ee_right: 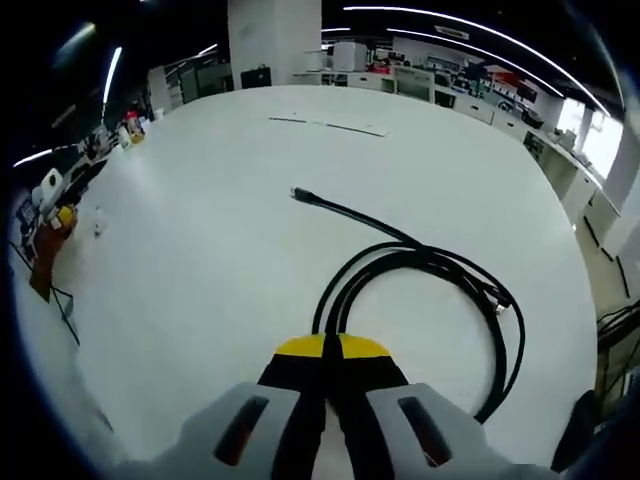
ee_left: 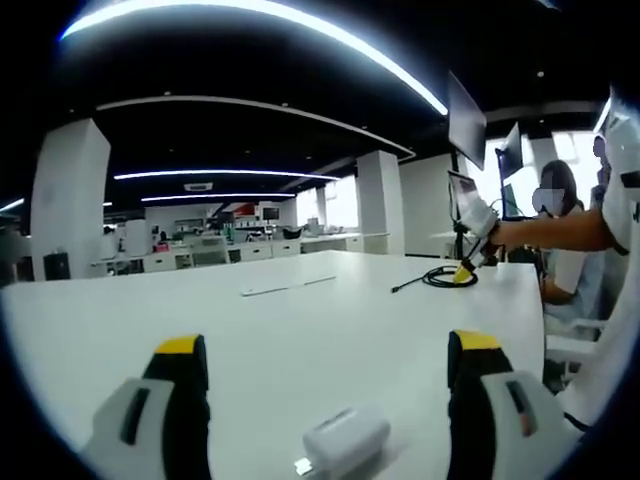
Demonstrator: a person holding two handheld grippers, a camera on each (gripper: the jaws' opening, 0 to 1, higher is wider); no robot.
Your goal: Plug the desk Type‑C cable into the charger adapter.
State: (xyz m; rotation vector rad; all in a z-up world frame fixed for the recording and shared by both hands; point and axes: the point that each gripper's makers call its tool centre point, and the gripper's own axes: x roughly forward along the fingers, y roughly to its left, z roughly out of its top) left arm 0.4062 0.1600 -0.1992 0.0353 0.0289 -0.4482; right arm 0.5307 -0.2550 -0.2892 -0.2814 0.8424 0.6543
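in my left gripper view the left gripper (ee_left: 325, 375) has its two yellow-tipped jaws spread wide apart, holding nothing. the white charger adapter (ee_left: 343, 441) lies on the white table (ee_left: 300, 330) between them, close to the lower edge of the view, with its metal end pointing toward the left jaw. i cannot tell whether either jaw touches it.

far across the table, in the same view, i see the right gripper (ee_left: 466, 270) held by a person's arm (ee_left: 560, 232), its yellow tip down at the coiled black type-c cable (ee_left: 440, 277). a loose end of the cable runs out to the left of the coil.

in my right gripper view the right gripper (ee_right: 330, 352) has its jaws pressed together, and the black type-c cable (ee_right: 440, 268) strands run in right at the yellow tips, so it looks clamped on the cable. the cable loops in a coil ahead and to the right, and its free connector end (ee_right: 299, 194) lies farther out on the table (ee_right: 200, 250). a thin seam strip (ee_right: 330, 125) crosses the tabletop beyond. the adapter and cable are well apart.
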